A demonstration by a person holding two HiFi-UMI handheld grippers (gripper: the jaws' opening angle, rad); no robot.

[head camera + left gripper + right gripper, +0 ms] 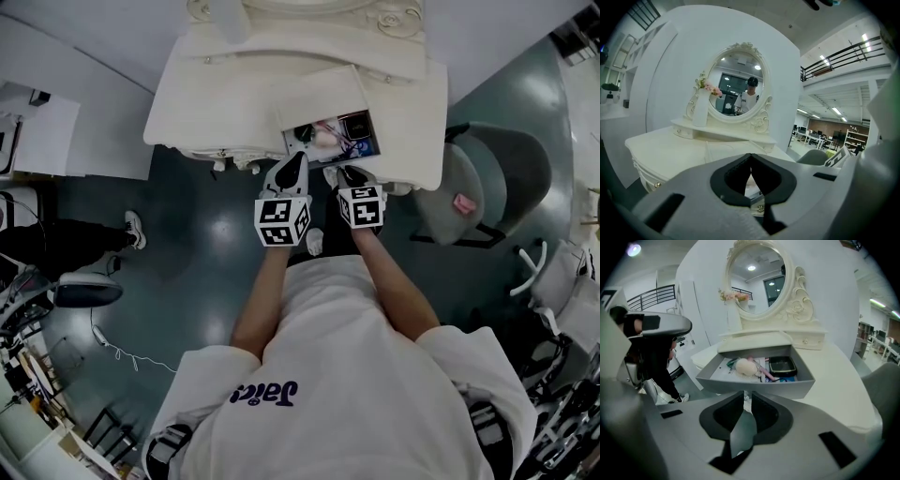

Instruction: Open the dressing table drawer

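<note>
The drawer (754, 386) of the dressing table (216, 103) stands pulled out, directly ahead of the right gripper (744, 397) and just above its tips. That gripper is clenched almost fully, with only a thin slit between the jaws. A pale sliver shows in the slit, and I cannot tell what it is. The left gripper (750, 157) is clenched too, its tips meeting on nothing. It sits just beside the right one, off the drawer's near left corner.

Past the right gripper, three things lie in the one open drawer: a pale round puff (745, 366), a black case (782, 365) to its right, and some pink clutter between them. Beyond the drawer stand one oval mirror (736, 79) and one white vase (700, 110) of pink flowers. One grey chair (497, 178) sits out to the right gripper's right, with one small pink object (462, 202) on its seat. Well to the left gripper's left is a bystander's shoe (136, 230). There are two marker cubes (281, 220), one on each gripper.
</note>
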